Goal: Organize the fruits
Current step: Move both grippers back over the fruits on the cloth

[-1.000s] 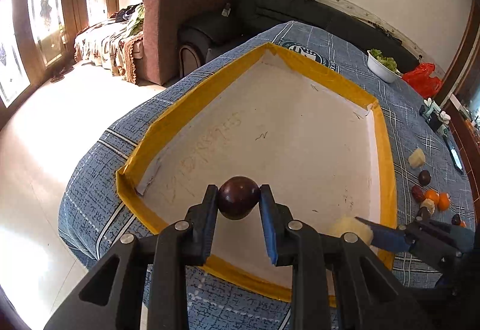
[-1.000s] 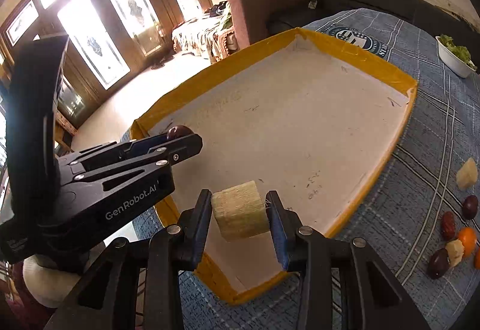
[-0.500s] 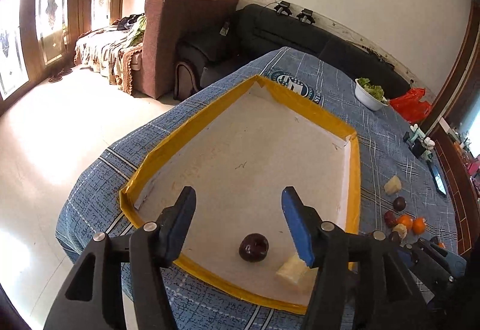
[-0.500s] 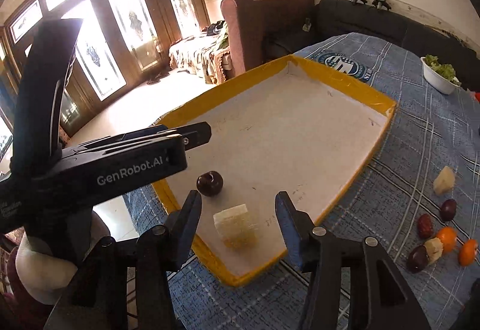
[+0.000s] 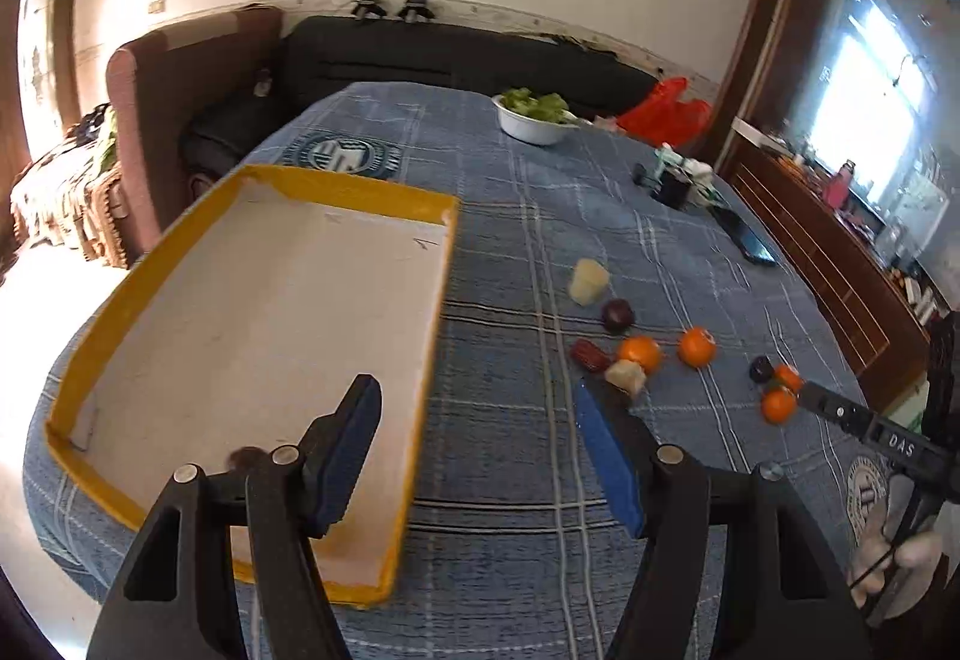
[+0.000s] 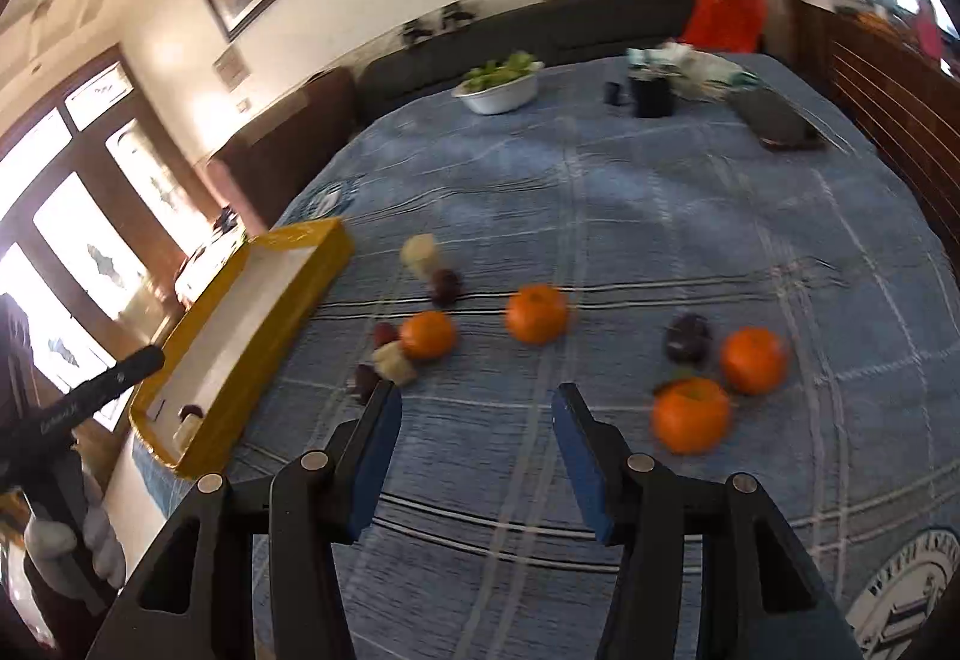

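Observation:
My left gripper [image 5: 480, 408] is open and empty, above the right rim of the yellow-edged tray [image 5: 435, 300]. A dark plum [image 5: 243, 457] lies in the tray's near corner behind my left finger. In the right wrist view the tray [image 6: 288, 288] holds that plum [image 6: 191, 411] and a pale fruit chunk [image 6: 187, 427]. My right gripper [image 6: 474, 408] is open and empty over the blue cloth, facing loose fruit: several oranges [image 6: 536, 313], dark plums [image 6: 687, 339] and pale chunks [image 6: 394, 362]. The same fruit shows in the left wrist view [image 5: 641, 353].
A white bowl of greens [image 5: 533, 119] stands at the table's far side, with a red bag [image 5: 663, 111] behind it. A dark phone [image 6: 777, 123] and small black items [image 6: 651, 96] lie at the far right. Sofas stand beyond the table.
Both grippers let go of their fruit in the tray, opened, and swung right away from the tray toward the loose fruit on the cloth.

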`<state>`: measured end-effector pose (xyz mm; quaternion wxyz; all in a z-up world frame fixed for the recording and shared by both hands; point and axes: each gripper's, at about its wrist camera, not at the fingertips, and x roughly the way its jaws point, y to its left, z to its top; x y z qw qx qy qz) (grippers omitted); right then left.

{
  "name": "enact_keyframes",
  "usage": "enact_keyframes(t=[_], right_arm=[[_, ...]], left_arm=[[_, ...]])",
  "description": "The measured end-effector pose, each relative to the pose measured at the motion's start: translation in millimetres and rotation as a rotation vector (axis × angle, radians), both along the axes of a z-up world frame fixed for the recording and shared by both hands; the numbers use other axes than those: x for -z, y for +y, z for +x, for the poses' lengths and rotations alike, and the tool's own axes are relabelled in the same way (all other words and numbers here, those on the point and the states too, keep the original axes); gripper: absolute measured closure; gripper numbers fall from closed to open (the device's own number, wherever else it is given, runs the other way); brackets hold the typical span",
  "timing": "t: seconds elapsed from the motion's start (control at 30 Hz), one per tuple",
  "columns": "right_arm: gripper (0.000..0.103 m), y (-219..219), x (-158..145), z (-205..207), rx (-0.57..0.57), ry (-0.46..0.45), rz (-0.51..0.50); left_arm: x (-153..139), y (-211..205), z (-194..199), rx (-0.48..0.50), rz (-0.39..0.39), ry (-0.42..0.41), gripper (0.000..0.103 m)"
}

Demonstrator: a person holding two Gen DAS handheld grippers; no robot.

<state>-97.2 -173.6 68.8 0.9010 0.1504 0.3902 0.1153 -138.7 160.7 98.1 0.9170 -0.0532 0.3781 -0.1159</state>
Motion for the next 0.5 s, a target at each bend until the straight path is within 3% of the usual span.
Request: enact_keyframes(t=[0.2, 0.5], right_arm=[[0.046, -60, 28, -23, 0.158, 0.059, -0.031], [0.046, -47, 41, 5, 0.124, 0.079, -0.064]], left_arm=[[23, -45, 5, 0.113, 0.031, 0.021, 0.037], [44, -65, 13, 0.181, 0.086, 0.050, 0.037]])
